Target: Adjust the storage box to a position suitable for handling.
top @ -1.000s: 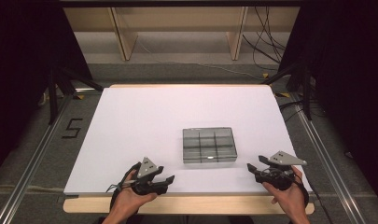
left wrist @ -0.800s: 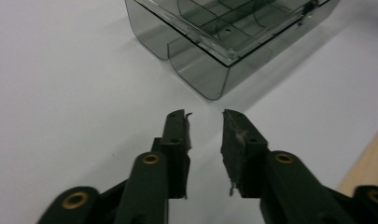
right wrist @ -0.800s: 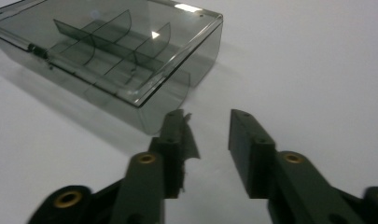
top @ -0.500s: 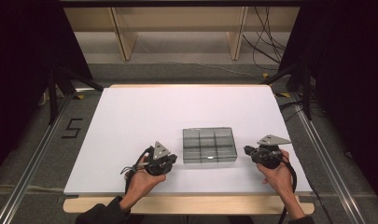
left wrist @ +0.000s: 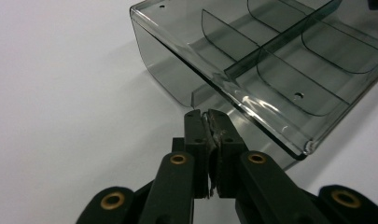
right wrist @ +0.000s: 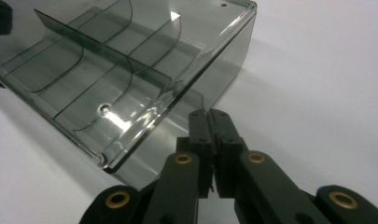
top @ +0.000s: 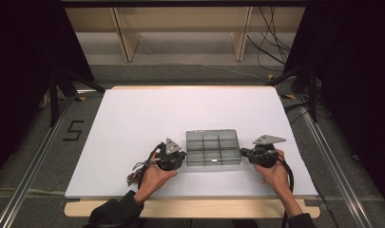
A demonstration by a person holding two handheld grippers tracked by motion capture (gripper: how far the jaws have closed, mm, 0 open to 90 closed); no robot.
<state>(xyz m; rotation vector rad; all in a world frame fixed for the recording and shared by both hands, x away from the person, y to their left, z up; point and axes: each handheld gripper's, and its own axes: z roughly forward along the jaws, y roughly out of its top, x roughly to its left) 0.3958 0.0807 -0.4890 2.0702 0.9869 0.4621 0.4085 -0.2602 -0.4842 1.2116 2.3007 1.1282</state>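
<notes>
Smoky clear plastic organizer tray (top: 213, 147) between two hand-held grippers on a white table (top: 133, 123).

The tray is shallow and rectangular, split by one long divider and curved cross walls into small empty compartments. The left gripper (top: 179, 156) sits just at its left end, the right gripper (top: 244, 152) just at its right end. In each gripper view the black jaws are pressed together on a thin tab under the tray's end rim, apparently pinching it; the tray's far end is cut off.
</notes>
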